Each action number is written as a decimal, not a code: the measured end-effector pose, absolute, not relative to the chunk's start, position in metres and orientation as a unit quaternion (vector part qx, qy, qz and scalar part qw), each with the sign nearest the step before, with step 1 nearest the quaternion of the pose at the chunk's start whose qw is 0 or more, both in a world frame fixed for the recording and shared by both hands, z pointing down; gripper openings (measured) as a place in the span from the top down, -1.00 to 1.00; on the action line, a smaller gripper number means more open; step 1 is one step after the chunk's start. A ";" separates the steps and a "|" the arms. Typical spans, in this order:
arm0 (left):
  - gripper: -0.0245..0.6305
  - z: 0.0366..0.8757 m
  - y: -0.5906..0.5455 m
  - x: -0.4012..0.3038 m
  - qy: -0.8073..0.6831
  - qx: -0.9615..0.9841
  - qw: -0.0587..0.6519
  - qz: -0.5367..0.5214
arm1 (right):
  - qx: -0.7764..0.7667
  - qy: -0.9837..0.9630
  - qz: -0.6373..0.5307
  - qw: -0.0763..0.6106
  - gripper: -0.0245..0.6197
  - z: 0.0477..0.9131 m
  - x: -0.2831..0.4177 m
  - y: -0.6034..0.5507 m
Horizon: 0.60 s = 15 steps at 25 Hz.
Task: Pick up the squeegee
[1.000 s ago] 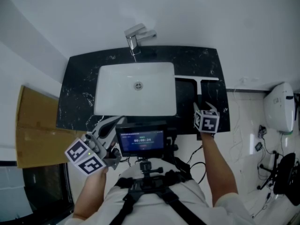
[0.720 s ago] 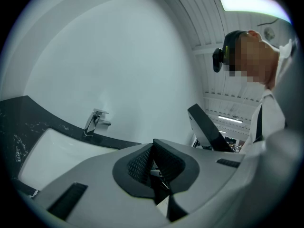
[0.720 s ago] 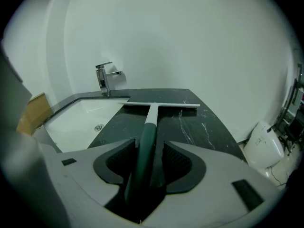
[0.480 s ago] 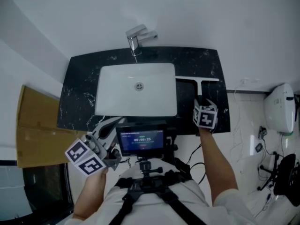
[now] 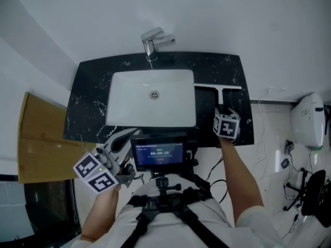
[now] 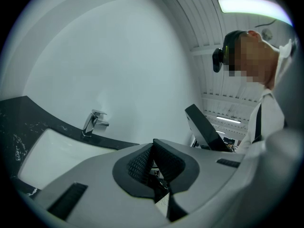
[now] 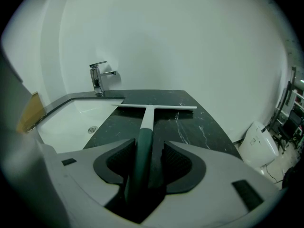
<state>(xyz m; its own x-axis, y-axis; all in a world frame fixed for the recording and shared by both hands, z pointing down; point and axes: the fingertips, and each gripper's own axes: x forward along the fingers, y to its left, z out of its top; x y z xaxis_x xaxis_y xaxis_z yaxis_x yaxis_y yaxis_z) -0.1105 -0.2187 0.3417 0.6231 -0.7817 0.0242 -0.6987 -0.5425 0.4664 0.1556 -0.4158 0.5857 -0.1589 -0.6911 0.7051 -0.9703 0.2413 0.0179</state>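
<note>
On my left, the left gripper (image 5: 120,138) hangs off the front edge of the worktop (image 5: 88,102), below the sink's (image 5: 114,112) front left corner. In its own view the pads (image 6: 164,163) are pressed together with nothing between them, so that gripper is idle. Right of the sink, the squeegee (image 5: 219,94) lies flat on the worktop. Its white blade runs crosswise toward the back and its handle points at the front edge. The right gripper (image 5: 222,115) sits over the near end of the handle. In the right gripper view the dark green grip of the squeegee (image 7: 140,160) runs straight between the jaws, which stand apart: the left pad is at the grip or very close to it, and I see a gap on the right side. I judge the tool light and stiff, plastic by the look of it, with a soft rubber edge on the blade that I should not pinch. The grip is the place to hold it, and I am lined up on it. It looks smooth and rounded, so it could roll or slide as I close. The blade end may also droop once it leaves the worktop.
</note>
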 end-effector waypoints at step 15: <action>0.93 0.341 -0.200 -0.106 -0.419 0.876 0.220 -0.096 | 0.562 -0.733 0.228 0.307 0.37 0.582 0.150 -0.405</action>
